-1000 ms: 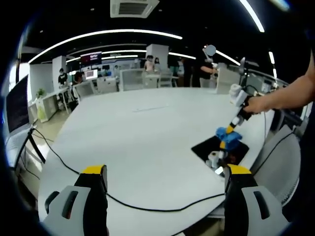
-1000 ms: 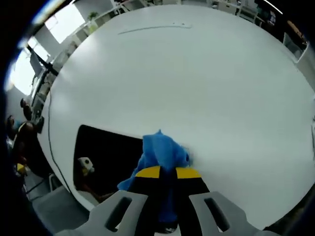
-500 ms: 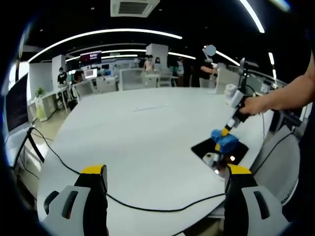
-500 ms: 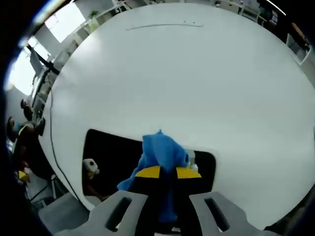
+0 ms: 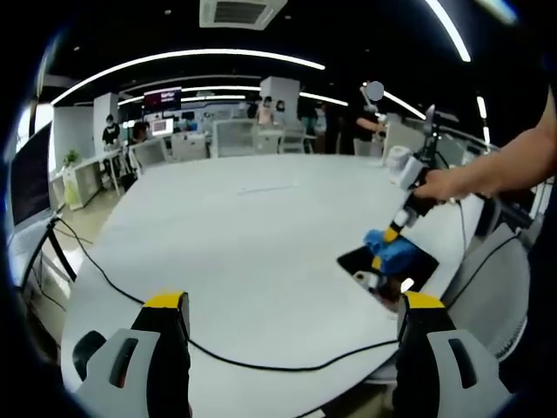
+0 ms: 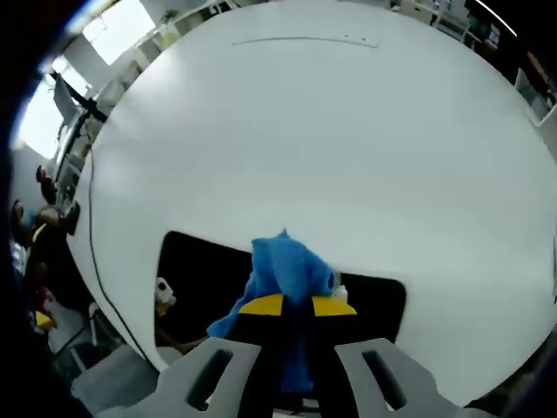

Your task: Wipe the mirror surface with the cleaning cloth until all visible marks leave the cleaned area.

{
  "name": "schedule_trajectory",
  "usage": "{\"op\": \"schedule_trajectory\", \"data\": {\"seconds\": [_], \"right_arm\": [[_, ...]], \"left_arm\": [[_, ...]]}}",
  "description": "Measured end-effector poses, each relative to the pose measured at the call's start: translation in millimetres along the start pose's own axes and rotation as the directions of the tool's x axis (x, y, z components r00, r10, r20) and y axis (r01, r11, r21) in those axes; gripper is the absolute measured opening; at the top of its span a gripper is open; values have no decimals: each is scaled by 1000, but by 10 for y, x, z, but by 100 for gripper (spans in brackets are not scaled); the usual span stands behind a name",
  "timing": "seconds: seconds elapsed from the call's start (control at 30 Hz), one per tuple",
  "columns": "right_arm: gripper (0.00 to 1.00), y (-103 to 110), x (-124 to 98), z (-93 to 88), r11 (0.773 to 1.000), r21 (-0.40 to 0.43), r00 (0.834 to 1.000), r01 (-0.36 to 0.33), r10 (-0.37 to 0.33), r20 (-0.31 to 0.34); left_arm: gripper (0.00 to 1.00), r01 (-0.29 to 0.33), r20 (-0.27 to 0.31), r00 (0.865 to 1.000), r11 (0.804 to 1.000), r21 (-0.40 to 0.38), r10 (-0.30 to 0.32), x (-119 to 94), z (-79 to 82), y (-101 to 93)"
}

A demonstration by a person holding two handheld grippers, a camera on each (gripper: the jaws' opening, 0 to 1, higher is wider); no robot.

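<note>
A large round white table (image 5: 244,235) is carrying a dark rectangular mirror (image 6: 209,279) near its edge, while a thin black cable (image 5: 261,364) is trailing across its near side.

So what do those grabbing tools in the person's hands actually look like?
Each gripper has two chunky pale grey jaws with slot-shaped cut-outs, black inner faces and bright yellow tips. The left gripper shows them wide apart in the left gripper view; the right gripper shows the same build in its own view, and from afar it has a slim dark body. The arm holding it is bare, with no sleeve in view.
</note>
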State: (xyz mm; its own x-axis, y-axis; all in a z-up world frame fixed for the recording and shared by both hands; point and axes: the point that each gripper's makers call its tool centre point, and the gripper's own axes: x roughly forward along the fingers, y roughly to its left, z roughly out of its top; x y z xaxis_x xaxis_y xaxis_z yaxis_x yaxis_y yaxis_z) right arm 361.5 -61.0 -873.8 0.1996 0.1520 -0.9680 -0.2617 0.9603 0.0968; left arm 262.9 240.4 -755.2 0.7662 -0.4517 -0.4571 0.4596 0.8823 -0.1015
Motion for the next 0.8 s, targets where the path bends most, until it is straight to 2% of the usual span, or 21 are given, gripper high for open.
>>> {"op": "schedule_trajectory", "data": {"seconds": [0.07,0.13,0.2,0.3,0.4,0.8], "right_arm": [[4,57,-21,-4,999,47,1000,-7,6,10],[4,30,47,43,999,36,1000,18,-18,0],[4,110,106,111,999,52,1000,-14,13,17],[4,244,85,102,1000,21,1000,-16,15,25],[4,408,109,135,998,10,998,-54,54,31],[4,911,133,242,993,-91,997,-71,74,29]], "left_arm": [[100,-2,0,1000,1000,-3,2,-15,-4,6],[100,-3,0,1000,1000,-3,3,-25,-13,11],[100,-3,-3,1000,1000,-2,3,-38,-14,7],[100,-4,-1,1000,1000,-2,4,-50,-13,25],[100,-5,1,1000,1000,1,5,-73,3,42],[100,-23,-5,1000,1000,-1,23,-160,-32,94]]}}
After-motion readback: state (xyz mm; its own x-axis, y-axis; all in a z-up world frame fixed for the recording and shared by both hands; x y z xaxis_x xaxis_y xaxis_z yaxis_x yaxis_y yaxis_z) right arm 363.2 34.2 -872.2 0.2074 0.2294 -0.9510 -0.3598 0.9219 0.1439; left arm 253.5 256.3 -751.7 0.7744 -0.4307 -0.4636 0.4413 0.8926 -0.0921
